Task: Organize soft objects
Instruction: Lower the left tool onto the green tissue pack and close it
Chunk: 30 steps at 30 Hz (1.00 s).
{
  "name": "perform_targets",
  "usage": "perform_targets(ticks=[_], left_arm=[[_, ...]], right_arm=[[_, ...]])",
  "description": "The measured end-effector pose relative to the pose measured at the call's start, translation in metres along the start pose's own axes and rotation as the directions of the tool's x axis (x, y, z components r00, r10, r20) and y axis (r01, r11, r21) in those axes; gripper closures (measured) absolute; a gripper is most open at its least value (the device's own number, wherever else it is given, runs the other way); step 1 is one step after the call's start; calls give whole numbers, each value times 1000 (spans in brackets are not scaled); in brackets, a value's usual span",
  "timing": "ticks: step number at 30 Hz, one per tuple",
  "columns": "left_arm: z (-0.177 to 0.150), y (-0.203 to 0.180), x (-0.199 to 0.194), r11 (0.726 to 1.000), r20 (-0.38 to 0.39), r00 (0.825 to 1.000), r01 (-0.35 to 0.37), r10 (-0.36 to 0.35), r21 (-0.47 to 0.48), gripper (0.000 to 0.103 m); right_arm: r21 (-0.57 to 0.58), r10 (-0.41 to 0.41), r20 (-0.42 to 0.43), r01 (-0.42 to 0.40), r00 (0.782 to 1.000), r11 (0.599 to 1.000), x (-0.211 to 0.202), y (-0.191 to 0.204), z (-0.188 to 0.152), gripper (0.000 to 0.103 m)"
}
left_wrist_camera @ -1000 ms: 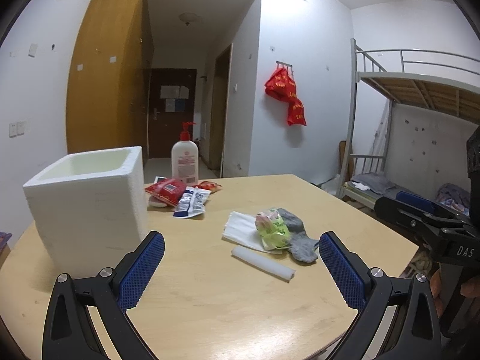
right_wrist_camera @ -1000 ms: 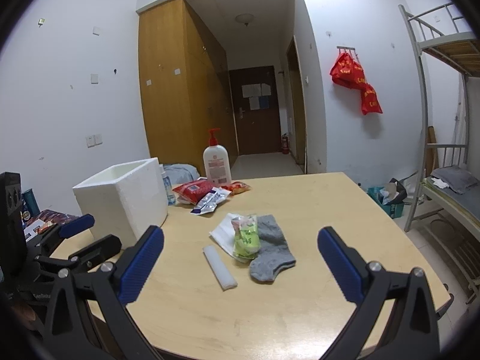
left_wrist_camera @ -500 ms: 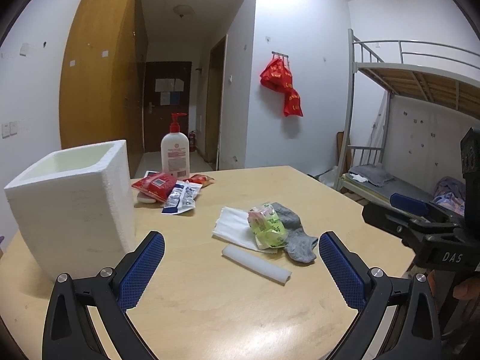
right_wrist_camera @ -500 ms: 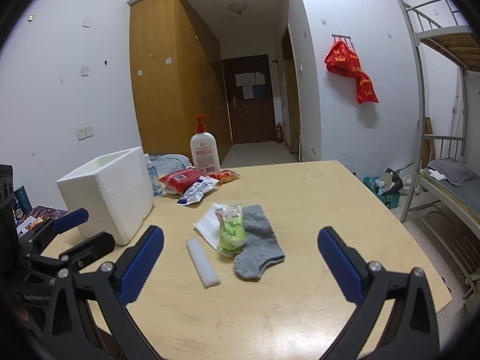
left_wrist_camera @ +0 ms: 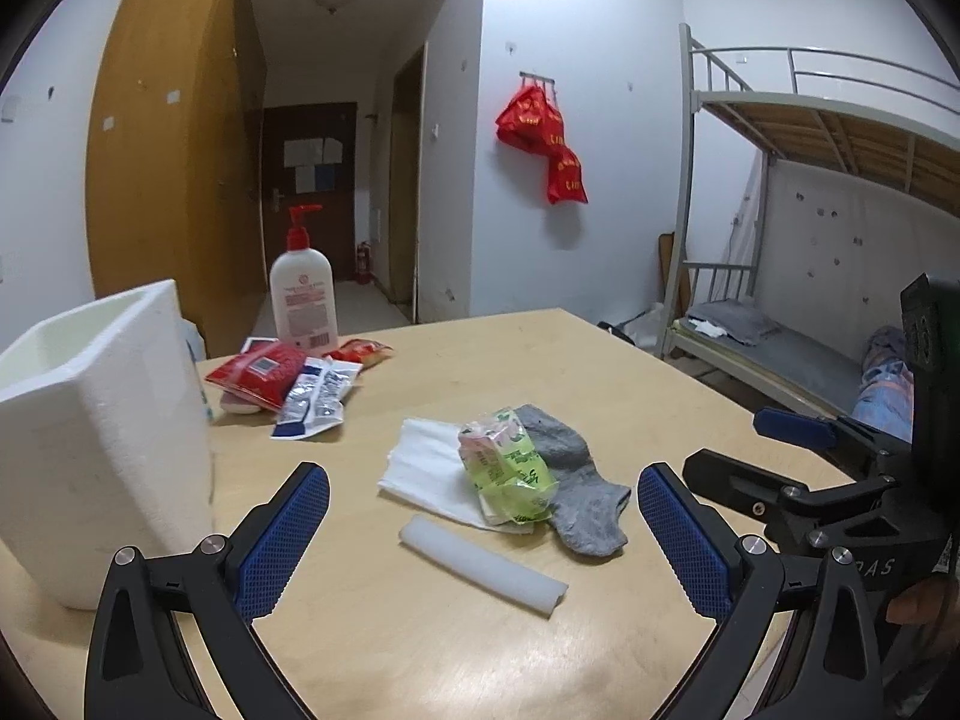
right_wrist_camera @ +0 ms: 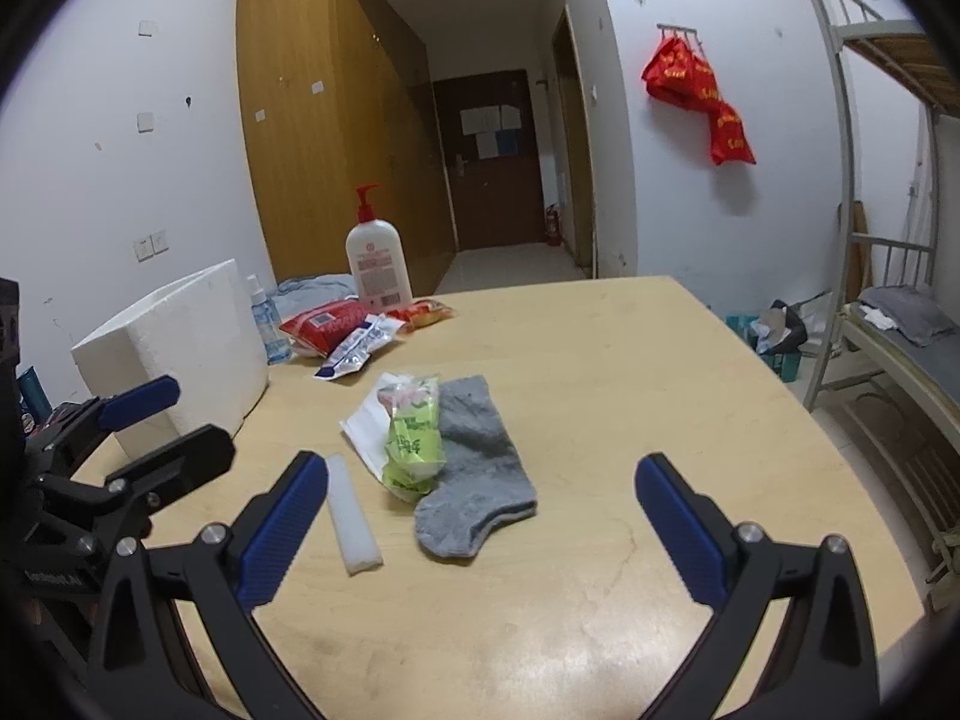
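Both the left gripper (left_wrist_camera: 483, 531) and the right gripper (right_wrist_camera: 480, 519) hover with jaws spread wide and nothing held. The soft pile sits mid-frame on the table (right_wrist_camera: 630, 396) in both views: grey sock (right_wrist_camera: 477, 480), green packet (right_wrist_camera: 414, 432) lying over a white cloth (left_wrist_camera: 429, 465), and a white foam stick (right_wrist_camera: 353, 519) just below it, with the foam box (left_wrist_camera: 90, 420) at left. Judgement: all light and limp; the sock should bunch, so pinch its thicker cuff or heel; the packet looks slick, so grip it mid-body.
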<state>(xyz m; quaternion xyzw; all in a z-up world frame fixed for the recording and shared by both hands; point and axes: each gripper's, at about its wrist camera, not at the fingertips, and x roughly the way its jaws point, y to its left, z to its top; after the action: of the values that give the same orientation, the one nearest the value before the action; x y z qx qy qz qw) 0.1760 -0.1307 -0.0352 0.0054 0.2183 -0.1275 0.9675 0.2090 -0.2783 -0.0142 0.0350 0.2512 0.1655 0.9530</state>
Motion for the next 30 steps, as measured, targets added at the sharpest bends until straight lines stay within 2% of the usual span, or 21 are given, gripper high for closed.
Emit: perform_targets(ticks=[13,21,30], left_arm=[[10,2,43,999,-95,995,31,-33,-22,0],[10,4,75,996,-183,981,51,-64,-75,2],[11,2,104,992,-276,956,75,-101,-101,15]], right_arm=[[-6,0,-70,-1,998,1000,25,-24,1,0],[23,6,-115,-4,993,1000,35,-39,-4,0],[16,21,-145,-19,989,1000,49,-44,-3,0]])
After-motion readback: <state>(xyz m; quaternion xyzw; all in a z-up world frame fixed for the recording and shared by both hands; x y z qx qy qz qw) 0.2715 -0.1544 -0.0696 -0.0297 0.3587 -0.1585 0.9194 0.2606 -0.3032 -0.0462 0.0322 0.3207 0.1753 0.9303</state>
